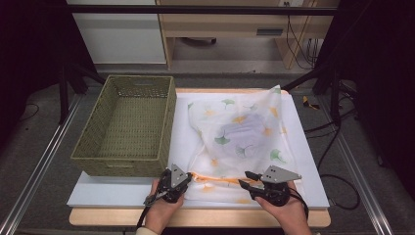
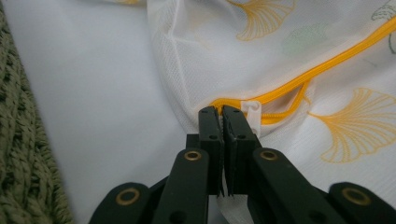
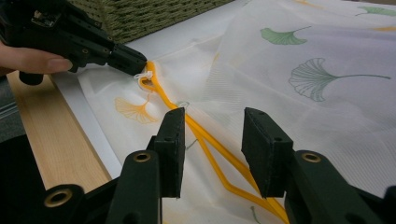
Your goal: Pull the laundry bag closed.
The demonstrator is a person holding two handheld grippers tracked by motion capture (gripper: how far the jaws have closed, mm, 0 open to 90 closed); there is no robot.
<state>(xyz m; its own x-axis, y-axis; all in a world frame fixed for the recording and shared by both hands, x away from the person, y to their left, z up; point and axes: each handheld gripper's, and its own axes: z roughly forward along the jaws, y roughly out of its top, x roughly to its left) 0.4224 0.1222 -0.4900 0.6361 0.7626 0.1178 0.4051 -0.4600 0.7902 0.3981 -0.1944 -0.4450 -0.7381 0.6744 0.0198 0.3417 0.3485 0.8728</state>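
Near-edge zipper end pinched by left gripper (image 2: pixel 222 122)

White mesh laundry bag (image 1: pixel 240 132) with orange zipper (image 3: pixel 205 140) is clamped at its white pull (image 2: pixel 252 114); right gripper (image 3: pixel 212 149) is spread over the zipper, untouching.

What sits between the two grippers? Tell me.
The mesh bag's orange zipper, partly open, runs from the left gripper to the right gripper; right gripper view.

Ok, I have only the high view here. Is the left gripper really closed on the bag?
Observer: Yes. The left gripper view shows the left gripper shut on the mesh bag corner, beside the white zipper pull.
Operator: And the right one?
Observer: The right gripper is open; the yellow zipper runs between its jaws.
Operator: Is the zipper closed there?
Observer: No, its two sides part there.
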